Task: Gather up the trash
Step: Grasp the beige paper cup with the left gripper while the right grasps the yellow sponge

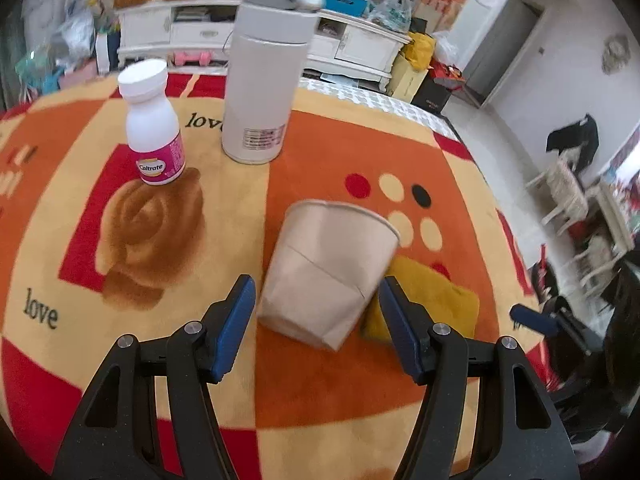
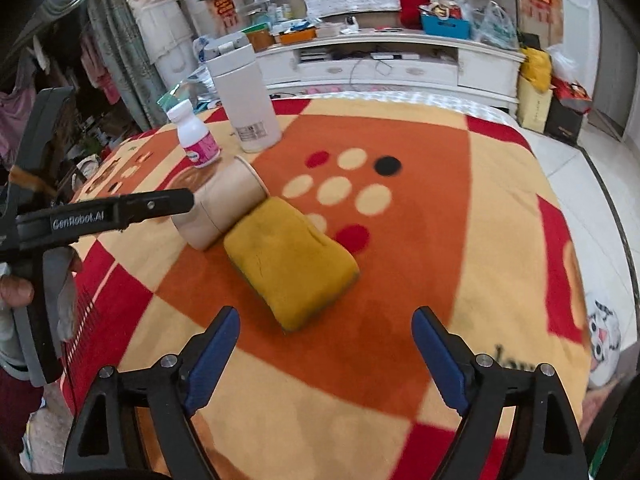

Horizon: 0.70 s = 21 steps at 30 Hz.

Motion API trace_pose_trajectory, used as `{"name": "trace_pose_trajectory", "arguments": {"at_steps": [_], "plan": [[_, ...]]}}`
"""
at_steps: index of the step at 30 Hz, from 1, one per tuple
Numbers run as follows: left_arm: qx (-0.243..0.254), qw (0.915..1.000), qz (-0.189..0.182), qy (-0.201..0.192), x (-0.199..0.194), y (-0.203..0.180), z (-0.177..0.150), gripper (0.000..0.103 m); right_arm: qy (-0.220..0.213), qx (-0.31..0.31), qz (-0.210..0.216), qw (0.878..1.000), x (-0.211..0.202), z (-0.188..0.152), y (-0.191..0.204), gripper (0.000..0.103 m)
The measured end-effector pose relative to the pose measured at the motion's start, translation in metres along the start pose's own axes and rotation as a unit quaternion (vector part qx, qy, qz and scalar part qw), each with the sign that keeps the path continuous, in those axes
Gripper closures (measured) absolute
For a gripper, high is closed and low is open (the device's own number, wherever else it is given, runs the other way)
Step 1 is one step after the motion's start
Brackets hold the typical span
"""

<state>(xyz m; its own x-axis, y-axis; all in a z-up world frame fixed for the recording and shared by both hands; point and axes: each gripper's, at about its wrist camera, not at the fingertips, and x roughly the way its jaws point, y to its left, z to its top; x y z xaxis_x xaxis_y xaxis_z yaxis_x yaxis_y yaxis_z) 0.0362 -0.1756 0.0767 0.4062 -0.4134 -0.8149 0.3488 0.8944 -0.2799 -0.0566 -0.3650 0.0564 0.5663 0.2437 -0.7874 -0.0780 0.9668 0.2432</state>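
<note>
Sideways, beige paper cup [image 1: 324, 272] (seam showing)

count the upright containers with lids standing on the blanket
2: the white Caltrate bottle stands at the far left, and the tall white thermos stands just to its right. The paper cup lies on its side, lidless. None seem hidden.

The tan paper cup [image 1: 328, 272] looks matt and creased. The folded yellow cloth [image 2: 290, 266] is soft and fuzzy on the fleecy orange blanket [image 2: 420, 240]. Farther left, the white plastic pill bottle [image 1: 154, 128] is glossy.
</note>
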Motion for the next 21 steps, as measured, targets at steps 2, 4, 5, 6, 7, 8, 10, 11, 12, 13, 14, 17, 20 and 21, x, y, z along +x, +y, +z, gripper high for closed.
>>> {"name": "trace_pose_trajectory", "arguments": {"at_steps": [2, 4, 5, 6, 7, 8, 10, 11, 12, 13, 14, 17, 20, 21], "plan": [[-0.006, 0.9999, -0.007, 0.011, 0.009, 0.006, 0.006, 0.040, -0.002, 0.003, 0.004, 1.000, 0.006, 0.007, 0.001, 0.017], [-0.011, 0.9995, -0.016, 0.025, 0.018, 0.011, 0.010, 0.040, -0.002, 0.004, 0.008, 1.000, 0.011, 0.013, 0.001, 0.016], [-0.014, 0.9991, -0.022, 0.033, 0.023, 0.012, 0.011, 0.040, -0.003, 0.004, 0.009, 1.000, 0.013, 0.015, 0.000, 0.016], [-0.017, 0.9984, -0.034, 0.042, 0.029, 0.014, 0.012, 0.040, -0.003, 0.003, 0.010, 1.000, 0.016, 0.017, 0.001, 0.016], [-0.019, 0.9979, -0.044, 0.044, 0.031, 0.014, 0.013, 0.040, -0.002, 0.001, 0.010, 1.000, 0.019, 0.019, 0.001, 0.015], [-0.019, 0.9974, -0.052, 0.046, 0.034, 0.014, 0.014, 0.040, -0.001, -0.001, 0.010, 1.000, 0.022, 0.021, 0.001, 0.015], [-0.017, 0.9969, -0.060, 0.049, 0.035, 0.012, 0.016, 0.040, 0.005, -0.006, 0.011, 1.000, 0.030, 0.024, 0.000, 0.014], [-0.015, 0.9963, -0.066, 0.052, 0.036, 0.011, 0.017, 0.040, 0.009, -0.009, 0.012, 1.000, 0.032, 0.024, 0.000, 0.014], [-0.014, 0.9957, -0.073, 0.057, 0.037, 0.010, 0.017, 0.040, 0.014, -0.014, 0.014, 1.000, 0.036, 0.025, 0.001, 0.014], [-0.012, 0.9951, -0.077, 0.061, 0.039, 0.007, 0.016, 0.040, 0.018, -0.019, 0.017, 1.000, 0.038, 0.025, 0.001, 0.014], [-0.009, 0.9948, -0.079, 0.065, 0.040, 0.006, 0.016, 0.038, 0.022, -0.027, 0.019, 0.999, 0.042, 0.025, 0.003, 0.014], [0.008, 0.9959, -0.069, 0.058, 0.040, 0.001, 0.015, 0.037, 0.027, -0.040, 0.023, 0.999, 0.049, 0.026, 0.004, 0.013], [-0.002, 0.9958, -0.073, 0.055, 0.039, 0.004, 0.014, 0.037, 0.040, -0.050, 0.035, 0.997, 0.058, 0.026, 0.006, 0.013], [-0.005, 0.9958, -0.075, 0.053, 0.039, 0.005, 0.013, 0.037, 0.043, -0.055, 0.039, 0.997, 0.060, 0.025, 0.008, 0.013]]}}
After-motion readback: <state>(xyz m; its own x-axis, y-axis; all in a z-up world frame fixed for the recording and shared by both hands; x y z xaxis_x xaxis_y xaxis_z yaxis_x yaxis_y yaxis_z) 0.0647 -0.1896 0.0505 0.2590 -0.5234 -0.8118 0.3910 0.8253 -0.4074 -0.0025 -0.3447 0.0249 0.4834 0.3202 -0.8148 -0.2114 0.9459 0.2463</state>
